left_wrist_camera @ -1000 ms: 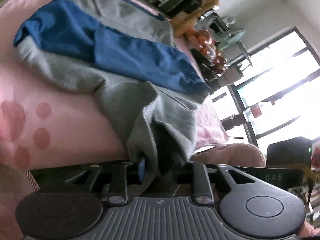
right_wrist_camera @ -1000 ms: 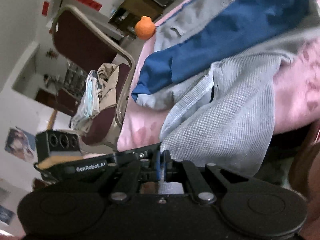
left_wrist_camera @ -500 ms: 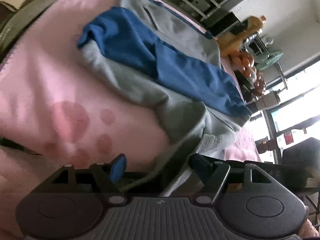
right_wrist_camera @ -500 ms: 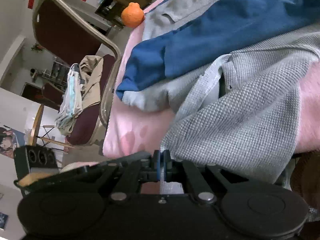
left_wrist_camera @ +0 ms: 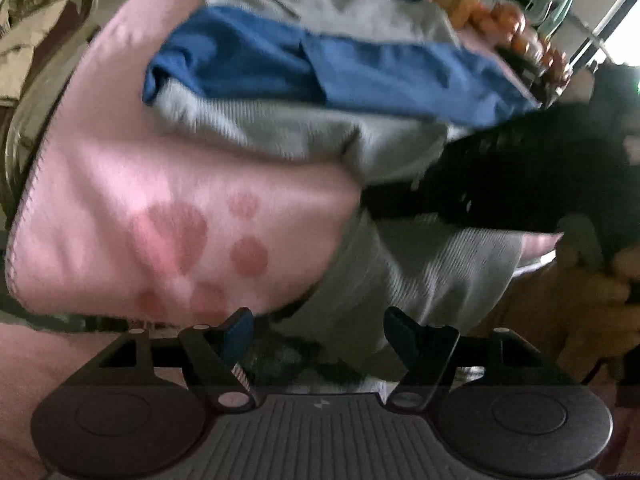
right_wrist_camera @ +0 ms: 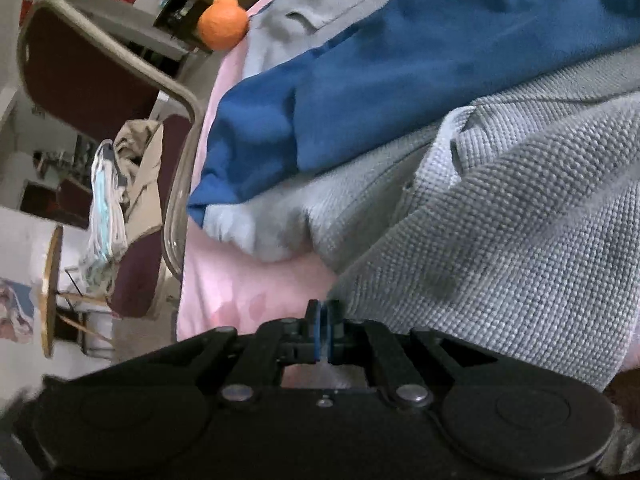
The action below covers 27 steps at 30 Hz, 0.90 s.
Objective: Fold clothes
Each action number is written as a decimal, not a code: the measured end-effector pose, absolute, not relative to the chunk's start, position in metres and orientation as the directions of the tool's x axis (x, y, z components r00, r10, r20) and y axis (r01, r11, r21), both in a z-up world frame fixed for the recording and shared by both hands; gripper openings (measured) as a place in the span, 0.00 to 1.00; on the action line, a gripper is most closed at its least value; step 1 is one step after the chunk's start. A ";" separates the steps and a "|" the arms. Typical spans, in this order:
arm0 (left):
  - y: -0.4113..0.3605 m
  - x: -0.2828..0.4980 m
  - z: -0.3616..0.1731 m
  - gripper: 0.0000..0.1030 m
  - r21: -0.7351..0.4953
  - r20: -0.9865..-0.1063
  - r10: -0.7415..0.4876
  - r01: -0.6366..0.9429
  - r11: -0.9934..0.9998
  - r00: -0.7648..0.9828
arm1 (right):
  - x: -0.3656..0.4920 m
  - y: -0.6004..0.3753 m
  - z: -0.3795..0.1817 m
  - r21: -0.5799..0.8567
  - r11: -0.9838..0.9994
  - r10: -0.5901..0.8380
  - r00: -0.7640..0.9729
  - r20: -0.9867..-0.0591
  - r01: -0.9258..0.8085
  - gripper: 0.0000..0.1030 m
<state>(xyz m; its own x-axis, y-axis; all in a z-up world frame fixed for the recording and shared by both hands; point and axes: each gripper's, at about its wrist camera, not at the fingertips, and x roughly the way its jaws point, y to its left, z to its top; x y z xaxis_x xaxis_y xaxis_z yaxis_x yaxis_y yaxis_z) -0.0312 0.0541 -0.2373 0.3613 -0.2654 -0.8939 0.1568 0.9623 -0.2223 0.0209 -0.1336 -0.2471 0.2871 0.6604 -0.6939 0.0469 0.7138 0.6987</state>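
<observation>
The grey waffle-knit garment [right_wrist_camera: 500,240] lies on the pink blanket [left_wrist_camera: 120,200], half under a blue garment [right_wrist_camera: 400,80] — its near edge hanging off the blanket's front. The right gripper [right_wrist_camera: 322,330] has its fingers pinched tight on that edge. The left gripper [left_wrist_camera: 316,332] — fingers spread wide — holds nothing, just below the hanging cloth.

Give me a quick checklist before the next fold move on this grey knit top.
1. Right gripper shut on grey top: ok.
2. Left gripper holding the top: not ok, jaws open, cloth hangs between them unclamped.
3. Blue garment off the top: not ok, it overlaps it.
4. Blanket free for laying flat: ok.
5. Orange clear of the fold: ok, at the far edge.
6. Top's full outline: cannot tell.
</observation>
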 end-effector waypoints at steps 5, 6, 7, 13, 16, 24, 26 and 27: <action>0.060 -0.025 -0.249 0.68 -0.176 -0.916 -0.205 0.111 0.978 0.345 | 0.025 -0.138 -0.250 0.712 0.699 0.673 0.273 -0.688 0.071 0.01; 0.060 -0.024 -0.251 0.68 -0.164 -0.919 -0.192 0.109 0.980 0.344 | 0.026 -0.138 -0.251 0.714 0.696 0.675 0.270 -0.687 0.075 0.01; 0.058 -0.022 -0.254 0.68 -0.148 -0.922 -0.180 0.115 0.982 0.342 | 0.026 -0.139 -0.251 0.716 0.694 0.677 0.267 -0.686 0.077 0.00; 0.057 -0.022 -0.254 0.67 -0.182 -0.915 -0.233 0.177 0.967 0.330 | 0.029 -0.142 -0.253 0.729 0.682 0.696 0.249 -0.673 0.062 0.00; 0.060 -0.032 -0.232 0.67 -0.261 -0.861 -0.337 0.237 0.936 0.382 | 0.030 -0.142 -0.253 0.732 0.680 0.703 0.243 -0.668 0.043 0.00; 0.038 -0.025 -0.216 0.45 -0.110 -0.790 -0.303 0.362 0.926 0.533 | 0.022 -0.154 -0.233 0.717 0.697 0.693 0.271 -0.667 -0.017 0.01; 0.037 -0.017 -0.227 0.49 -0.088 -0.815 -0.267 0.346 0.934 0.514 | 0.019 -0.159 -0.226 0.714 0.699 0.691 0.284 -0.665 -0.028 0.01; 0.040 -0.016 -0.229 0.49 -0.099 -0.823 -0.267 0.335 0.937 0.502 | 0.017 -0.161 -0.222 0.713 0.701 0.689 0.290 -0.664 -0.033 0.03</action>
